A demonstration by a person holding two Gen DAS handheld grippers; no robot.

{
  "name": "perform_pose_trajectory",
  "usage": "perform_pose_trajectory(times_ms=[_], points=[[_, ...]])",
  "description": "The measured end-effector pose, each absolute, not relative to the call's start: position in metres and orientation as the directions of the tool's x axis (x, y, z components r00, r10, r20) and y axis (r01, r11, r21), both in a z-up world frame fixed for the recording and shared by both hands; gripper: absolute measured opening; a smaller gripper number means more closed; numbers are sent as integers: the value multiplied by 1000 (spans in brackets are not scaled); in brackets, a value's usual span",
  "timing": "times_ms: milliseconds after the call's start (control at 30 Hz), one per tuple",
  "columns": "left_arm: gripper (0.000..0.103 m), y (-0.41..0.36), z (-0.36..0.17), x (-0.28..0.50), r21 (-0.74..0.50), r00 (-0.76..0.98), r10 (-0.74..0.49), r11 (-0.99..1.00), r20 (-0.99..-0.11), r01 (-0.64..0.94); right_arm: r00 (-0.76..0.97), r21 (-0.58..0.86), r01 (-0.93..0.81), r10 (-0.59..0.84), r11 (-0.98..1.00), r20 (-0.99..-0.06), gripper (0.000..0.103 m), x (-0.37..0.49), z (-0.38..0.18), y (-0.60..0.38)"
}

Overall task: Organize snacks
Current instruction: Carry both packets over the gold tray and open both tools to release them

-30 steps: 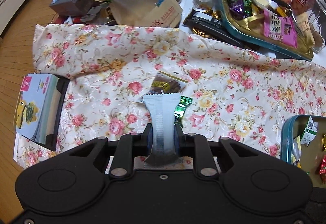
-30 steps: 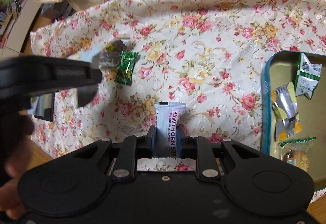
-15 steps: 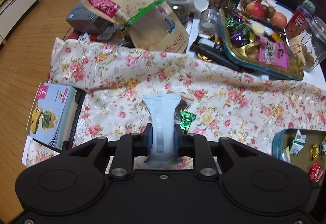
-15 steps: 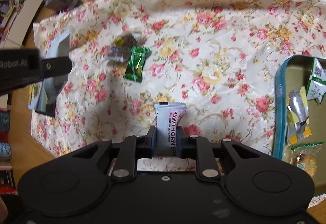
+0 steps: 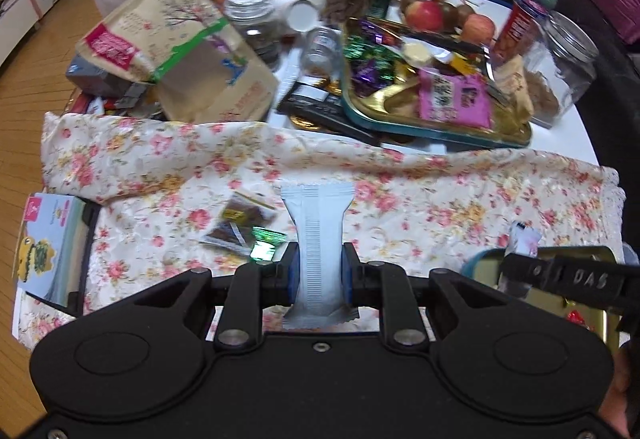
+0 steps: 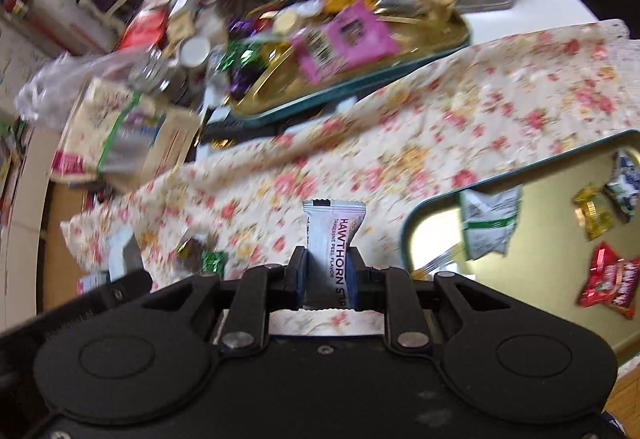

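Note:
My left gripper (image 5: 318, 267) is shut on a pale blue-white snack bar (image 5: 318, 223), which stands upright between the pads above the floral cloth (image 5: 440, 199). My right gripper (image 6: 330, 271) is shut on a white "Hawthorn strip" bar (image 6: 334, 235). It hangs beside the left rim of a teal tin with a gold inside (image 6: 440, 195). In the left wrist view the right gripper's finger (image 5: 560, 277) reaches over that tin (image 5: 476, 263). A dark snack packet (image 5: 238, 223) and a green candy (image 5: 266, 245) lie on the cloth, left of the left gripper.
The tin holds a green-and-white packet (image 6: 488, 223), a yellow candy (image 6: 592, 211) and a red packet (image 6: 608, 279). A second teal tray of sweets (image 5: 440, 135), jars, apples and a paper bag (image 5: 180, 51) crowd the far side. A booklet (image 5: 44, 247) lies at the cloth's left edge.
Both grippers have risen with their bars still held, so more of the table shows. The right gripper has rolled and swung toward the tin, blurring its view.

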State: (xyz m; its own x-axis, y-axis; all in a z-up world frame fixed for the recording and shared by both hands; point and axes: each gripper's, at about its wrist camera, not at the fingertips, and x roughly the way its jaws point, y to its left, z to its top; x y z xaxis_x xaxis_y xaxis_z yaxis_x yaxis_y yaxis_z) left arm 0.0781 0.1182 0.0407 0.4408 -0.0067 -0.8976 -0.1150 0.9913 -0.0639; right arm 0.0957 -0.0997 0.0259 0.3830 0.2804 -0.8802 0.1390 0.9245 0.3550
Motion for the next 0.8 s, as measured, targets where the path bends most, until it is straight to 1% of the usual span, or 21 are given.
perform_pose_trajectory(times_ms=[200,400,700,800], points=[[28,69,30,79,-90,400,-77,996,-913,-15,443,312,197,200,929,-874,22,85,37,-150],[28,24,17,77,-121,344,-141,990,-929,78,462,316,266,167,911,-871,22,71,35,-197],[28,-44,6,72,-148,284,-206,966,-936,212,477,311,361,112,879,-871,22,55,32,-252],[28,-62,2,70,-138,280,-208,958,-937,250,484,309,390,92,867,-870,22,49,32,-270]])
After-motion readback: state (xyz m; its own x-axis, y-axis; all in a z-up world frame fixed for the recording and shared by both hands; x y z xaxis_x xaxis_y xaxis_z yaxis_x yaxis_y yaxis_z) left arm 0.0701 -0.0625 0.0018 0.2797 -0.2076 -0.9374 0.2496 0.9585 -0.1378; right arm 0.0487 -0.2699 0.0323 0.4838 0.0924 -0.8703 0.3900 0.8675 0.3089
